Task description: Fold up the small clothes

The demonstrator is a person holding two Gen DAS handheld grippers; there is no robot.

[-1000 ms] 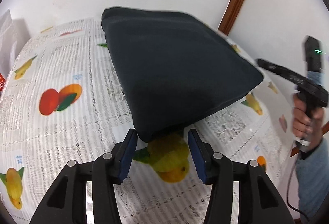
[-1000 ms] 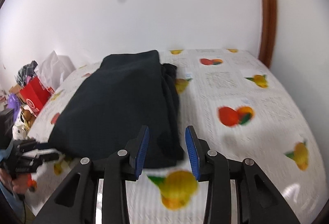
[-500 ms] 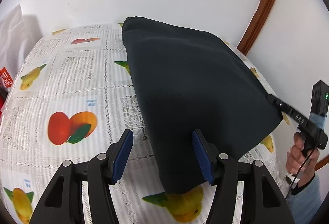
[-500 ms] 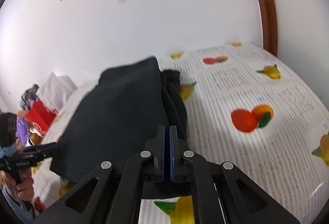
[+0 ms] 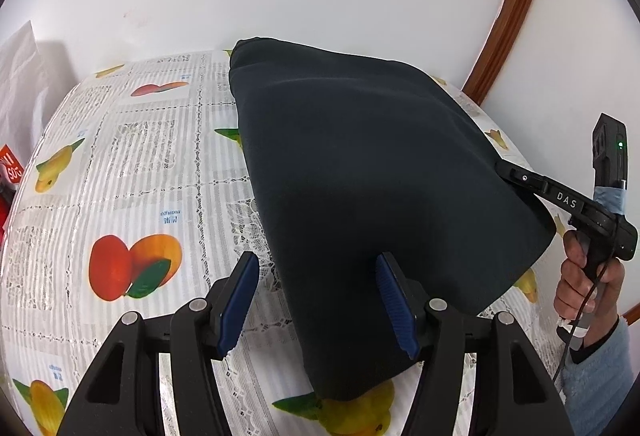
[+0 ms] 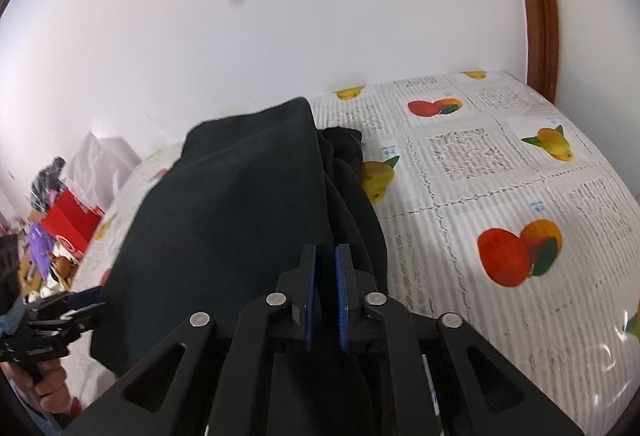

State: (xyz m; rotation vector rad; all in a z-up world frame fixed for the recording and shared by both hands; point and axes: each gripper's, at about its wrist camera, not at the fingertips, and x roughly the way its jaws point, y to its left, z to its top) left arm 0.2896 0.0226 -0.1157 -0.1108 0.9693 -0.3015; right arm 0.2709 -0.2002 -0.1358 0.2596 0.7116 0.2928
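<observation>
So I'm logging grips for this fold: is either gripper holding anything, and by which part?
The right gripper pinches the dark garment at its near edge. The left gripper is open, straddling a corner, holding nothing.

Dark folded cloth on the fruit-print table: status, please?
Right tongs shut on dark folded cloth. Left tongs open, jaws just opening, astride cloth's near corner. Nothing in the way.

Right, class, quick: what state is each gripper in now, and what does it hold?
Left gripper: open, jaws just widened, astride the dark garment's corner.
Right gripper: shut on the garment's edge.
</observation>
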